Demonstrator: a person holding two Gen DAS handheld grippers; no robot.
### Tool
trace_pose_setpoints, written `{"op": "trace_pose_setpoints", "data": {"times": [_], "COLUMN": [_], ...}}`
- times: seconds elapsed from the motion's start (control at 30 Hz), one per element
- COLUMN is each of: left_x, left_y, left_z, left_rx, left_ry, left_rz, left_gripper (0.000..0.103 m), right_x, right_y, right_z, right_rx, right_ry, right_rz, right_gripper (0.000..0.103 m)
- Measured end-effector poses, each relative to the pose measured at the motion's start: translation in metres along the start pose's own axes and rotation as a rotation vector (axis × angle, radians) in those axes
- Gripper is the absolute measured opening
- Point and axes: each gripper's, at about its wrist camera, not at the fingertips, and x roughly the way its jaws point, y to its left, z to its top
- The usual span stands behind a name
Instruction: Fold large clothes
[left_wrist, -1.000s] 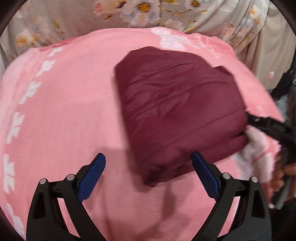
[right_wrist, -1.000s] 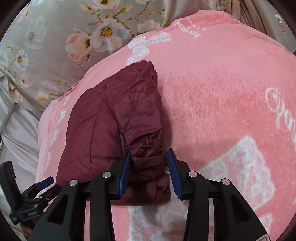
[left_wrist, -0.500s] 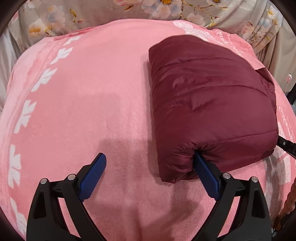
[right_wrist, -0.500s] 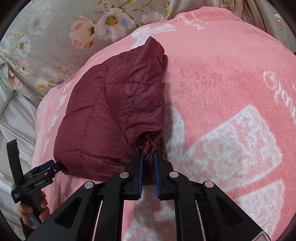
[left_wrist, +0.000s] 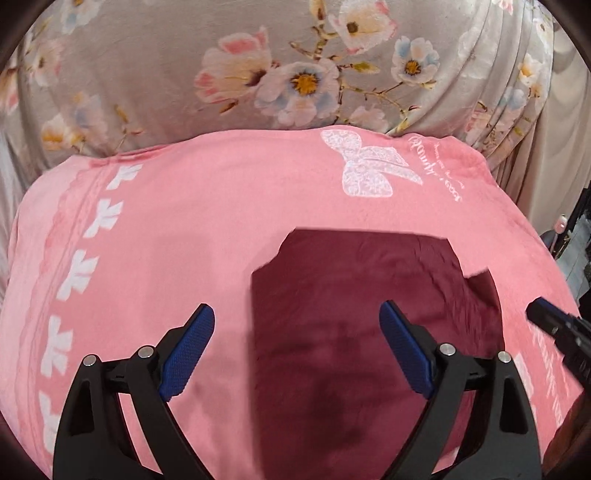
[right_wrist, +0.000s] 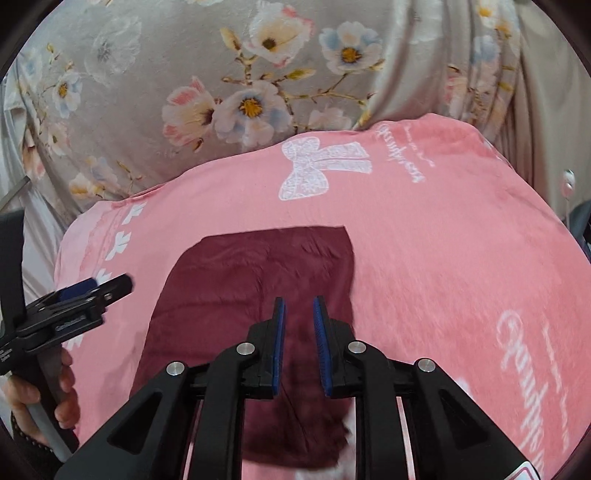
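A folded maroon puffer jacket (left_wrist: 354, 325) lies on a pink blanket (left_wrist: 184, 229); it also shows in the right wrist view (right_wrist: 258, 280). My left gripper (left_wrist: 295, 343) is open wide and empty, raised above the jacket's left part. My right gripper (right_wrist: 298, 332) hovers above the jacket's right part with its jaws a narrow gap apart and nothing between them. The right gripper's tip (left_wrist: 554, 325) shows at the right edge of the left wrist view. The left gripper (right_wrist: 74, 302) shows at the left of the right wrist view.
The pink blanket (right_wrist: 443, 258) has a white bow print (right_wrist: 321, 166) and lettering. Beyond it is a grey floral sheet (left_wrist: 258, 74). A beige curtain (right_wrist: 535, 92) hangs at the right. The person's hand (right_wrist: 55, 398) holds the left gripper's handle.
Both grippers lifted up and back from the jacket. The right gripper let go of the jacket's corner and opened slightly. The jacket now lies flat on the blanket.
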Motion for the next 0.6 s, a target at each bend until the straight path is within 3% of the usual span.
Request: {"op": "trace_pose_setpoints", "data": {"times": [0.13,0.27,0.6], "left_x": [0.046,0.086,0.116], "left_y": [-0.029,-0.046,-0.051], "left_z": [0.016,-0.001,-0.023], "left_rx": [0.032,0.070,0.052], "left_ry": [0.043,0.094,0.066], "left_rz": [0.048,0.093,0.115], "left_gripper": [0.088,0.088,0.096], "right_x": [0.047,0.083,0.104], "right_y": [0.007,-0.009,-0.027], "right_z": [0.006,-0.019,-0.048], "right_rx": [-0.033,0.017,0.090], "right_ry": [0.065,0.135,0.094], "right_rz": [-0.071,-0.072,0.004], "right_gripper": [0.018,0.016,0.014]}}
